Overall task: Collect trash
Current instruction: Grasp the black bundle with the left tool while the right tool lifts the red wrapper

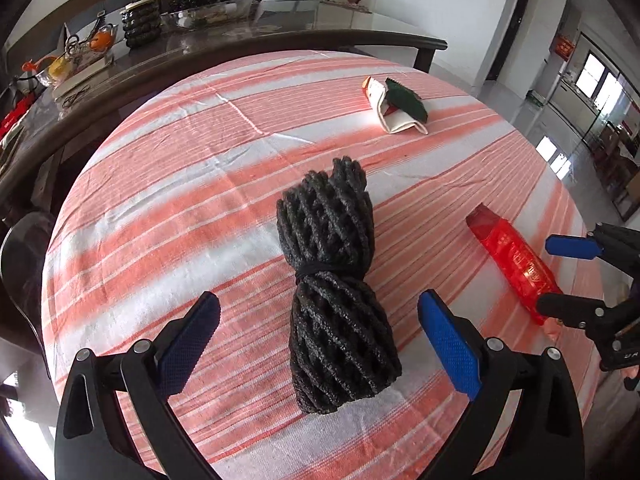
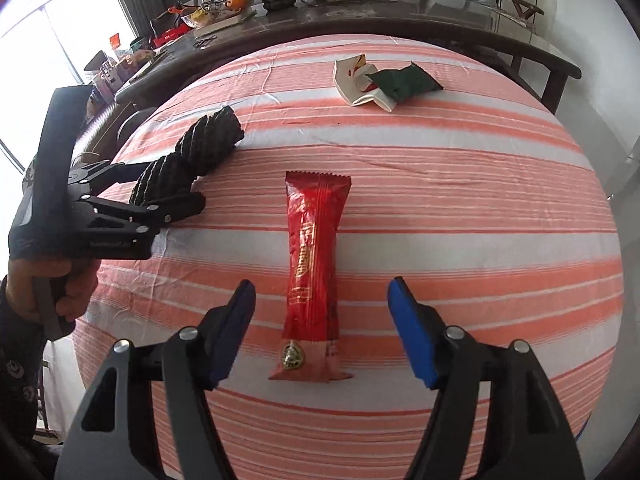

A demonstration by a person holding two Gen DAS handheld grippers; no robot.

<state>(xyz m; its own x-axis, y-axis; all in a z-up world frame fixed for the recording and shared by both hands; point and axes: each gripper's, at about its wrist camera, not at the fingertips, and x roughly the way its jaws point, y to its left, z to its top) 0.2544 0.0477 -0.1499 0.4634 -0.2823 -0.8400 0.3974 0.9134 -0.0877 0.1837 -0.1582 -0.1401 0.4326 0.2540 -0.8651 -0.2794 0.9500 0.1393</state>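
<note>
A black foam fruit net [image 1: 332, 280], tied at its middle, lies on the orange-and-white striped tablecloth [image 1: 160, 208]. My left gripper [image 1: 319, 304] is open, one blue pad on each side of the net, neither touching it. To the right lies a long red snack wrapper [image 1: 508, 256], flat on the cloth. In the right wrist view the red wrapper [image 2: 314, 240] runs between the pads of my right gripper [image 2: 322, 286], which is open and clear of it. The net [image 2: 200, 144] and the left gripper [image 2: 168, 188] show at the left there.
A crumpled white-and-red paper wrapper [image 1: 394, 120] and a dark green packet [image 1: 406, 98] lie together at the far side of the cloth. Behind is a dark wooden table [image 1: 248, 46] with a vase, bowls and clutter. A person's hand [image 2: 68, 280] grips the left tool.
</note>
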